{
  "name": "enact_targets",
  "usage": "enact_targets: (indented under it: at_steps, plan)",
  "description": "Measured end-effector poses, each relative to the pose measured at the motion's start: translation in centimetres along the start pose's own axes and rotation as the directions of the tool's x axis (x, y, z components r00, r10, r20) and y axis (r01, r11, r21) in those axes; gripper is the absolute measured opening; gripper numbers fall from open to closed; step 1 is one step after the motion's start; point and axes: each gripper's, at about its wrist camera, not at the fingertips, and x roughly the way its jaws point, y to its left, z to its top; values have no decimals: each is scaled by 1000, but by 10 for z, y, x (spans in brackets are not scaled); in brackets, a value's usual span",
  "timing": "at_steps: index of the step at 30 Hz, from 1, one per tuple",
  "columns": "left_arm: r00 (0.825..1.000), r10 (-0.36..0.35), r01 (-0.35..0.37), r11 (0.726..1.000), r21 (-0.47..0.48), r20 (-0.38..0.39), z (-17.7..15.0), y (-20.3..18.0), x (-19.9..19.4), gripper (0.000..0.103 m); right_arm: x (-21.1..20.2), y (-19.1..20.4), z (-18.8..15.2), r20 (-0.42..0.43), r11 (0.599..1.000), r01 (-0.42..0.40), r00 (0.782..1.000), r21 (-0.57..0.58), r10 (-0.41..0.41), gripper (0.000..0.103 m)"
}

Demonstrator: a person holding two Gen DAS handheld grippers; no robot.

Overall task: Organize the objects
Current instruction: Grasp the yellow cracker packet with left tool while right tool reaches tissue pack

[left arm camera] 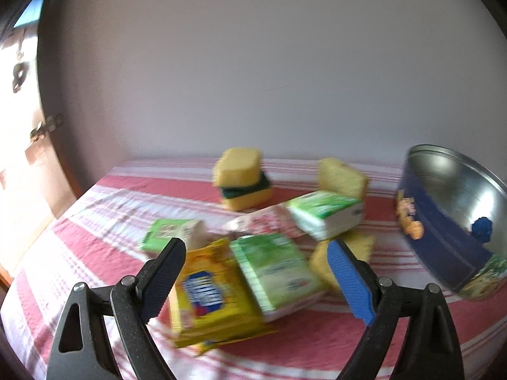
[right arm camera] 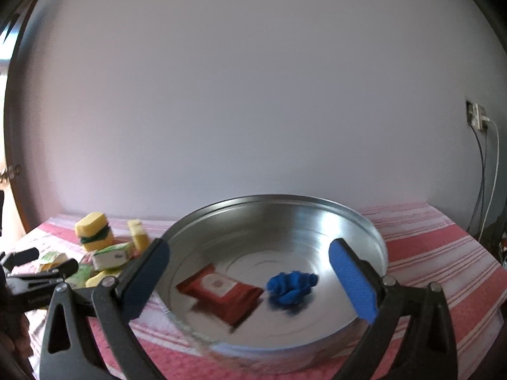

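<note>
Left wrist view: left gripper (left arm camera: 256, 269) seen wide open, empty, above yellow packet (left arm camera: 206, 297) and green tissue packs (left arm camera: 279, 272) piled on striped cloth (left arm camera: 79, 221); tin (left arm camera: 450, 218) seen from the side | Right wrist view: right gripper (right arm camera: 250, 275) wide open, empty; tin's inside shown, red packet (right arm camera: 221, 291) and blue lump (right arm camera: 291, 288) in it

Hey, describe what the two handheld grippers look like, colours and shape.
Both are black plastic frames with triangular cut-outs and silver pivot pins. The left gripper and right gripper each carry ribbed blue pads on their fingers. No cables or sleeves show.
</note>
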Motion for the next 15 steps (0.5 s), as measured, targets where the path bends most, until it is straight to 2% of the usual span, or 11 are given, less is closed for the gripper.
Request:
enact_targets:
  at_steps: [9, 12, 15]
  plan:
    - [997, 25, -31, 996, -80, -77, -8, 52, 17, 93, -8, 43, -6, -42, 995, -94, 995, -32, 93, 102]
    - [995, -9, -1, 995, -102, -95, -8, 58, 22, 93, -7, 62, -9, -67, 991, -126, 990, -51, 122, 102]
    - [993, -18, 8, 997, -82, -113, -8, 53, 27, 93, -7, 79, -11, -83, 986, -155, 985, -66, 149, 102]
